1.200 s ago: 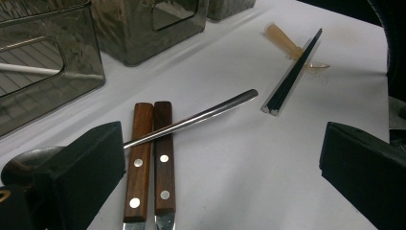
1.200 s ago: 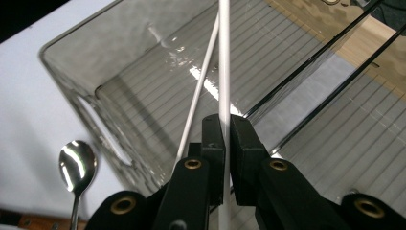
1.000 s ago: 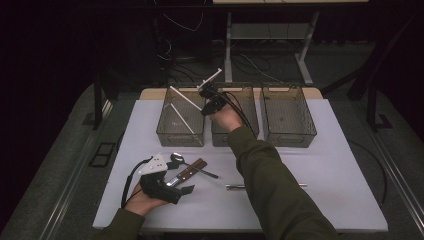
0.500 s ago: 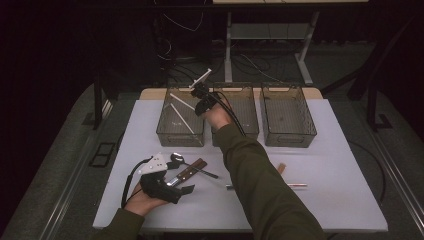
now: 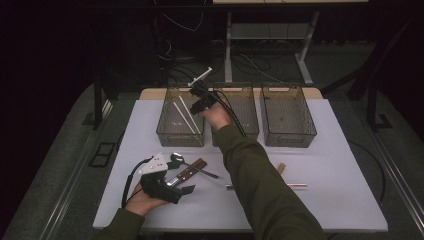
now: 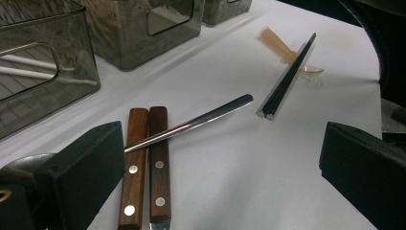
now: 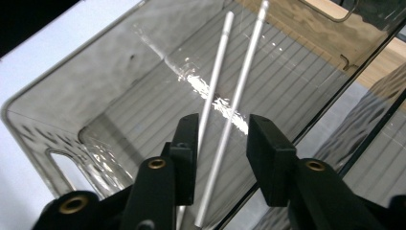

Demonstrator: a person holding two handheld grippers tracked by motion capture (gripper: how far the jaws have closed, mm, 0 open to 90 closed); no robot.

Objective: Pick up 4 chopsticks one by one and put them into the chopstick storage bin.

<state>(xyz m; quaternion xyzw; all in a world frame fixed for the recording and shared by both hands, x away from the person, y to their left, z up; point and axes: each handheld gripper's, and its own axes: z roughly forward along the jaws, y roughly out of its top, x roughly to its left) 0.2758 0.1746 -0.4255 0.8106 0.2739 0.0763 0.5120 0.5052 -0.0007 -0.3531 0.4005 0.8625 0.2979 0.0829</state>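
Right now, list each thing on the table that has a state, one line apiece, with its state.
Right gripper: over the left bin, jaws just opened, gripping nothing.
White chopsticks: two, lying loose in the left bin.
Left gripper: open, resting on the table, empty.
Middle bin: looks empty.
Right bin: empty.
Wooden-handled knives: two, flat side by side.
Metal spoon: lying across the knife handles.
Black chopsticks: paired, flat on the table.

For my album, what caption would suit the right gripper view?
The right gripper, its jaws just opened, above two white chopsticks lying in a clear bin.
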